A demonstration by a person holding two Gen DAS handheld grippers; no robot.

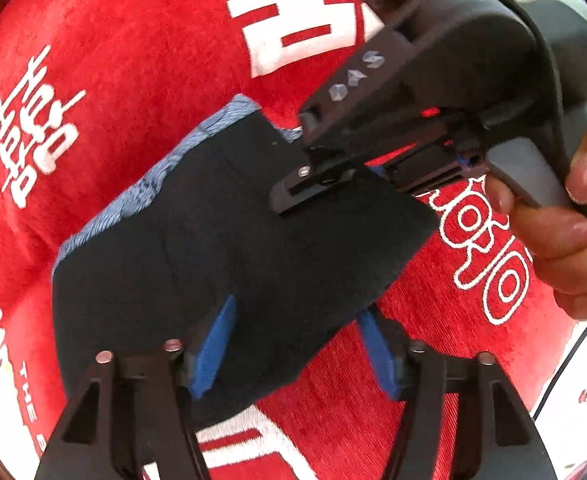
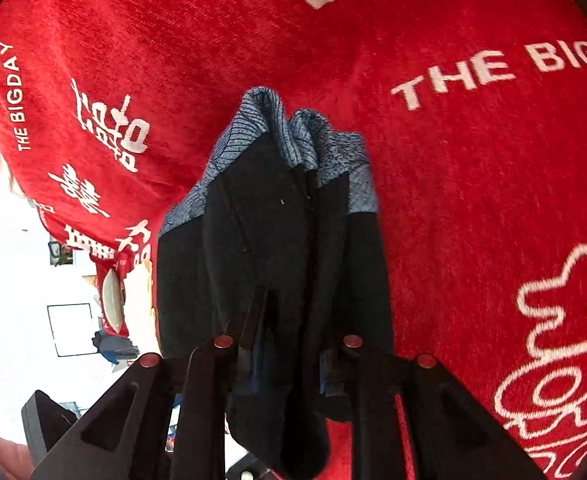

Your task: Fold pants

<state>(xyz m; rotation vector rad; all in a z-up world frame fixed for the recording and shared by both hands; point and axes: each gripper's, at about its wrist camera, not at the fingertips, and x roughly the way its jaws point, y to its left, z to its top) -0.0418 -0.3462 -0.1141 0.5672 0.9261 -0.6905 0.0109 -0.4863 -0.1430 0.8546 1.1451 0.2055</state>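
Observation:
The pants (image 1: 229,240) are dark navy with a blue-grey patterned band, folded into a compact bundle on a red cloth. My left gripper (image 1: 297,344) is open, its blue pads (image 1: 213,348) straddling the bundle's near edge. My right gripper (image 1: 317,188) shows in the left wrist view, clamped on the bundle's far edge. In the right wrist view the pants (image 2: 277,240) hang bunched from my right gripper (image 2: 289,344), which is shut on the fabric, with the patterned band (image 2: 285,136) at the far end.
A red cloth (image 1: 113,80) with white Chinese characters and "THE BIGDAY" lettering (image 2: 453,76) covers the surface. Its edge (image 2: 73,240) drops off at the left of the right wrist view, with a bright room beyond. A hand (image 1: 573,216) holds the right gripper's handle.

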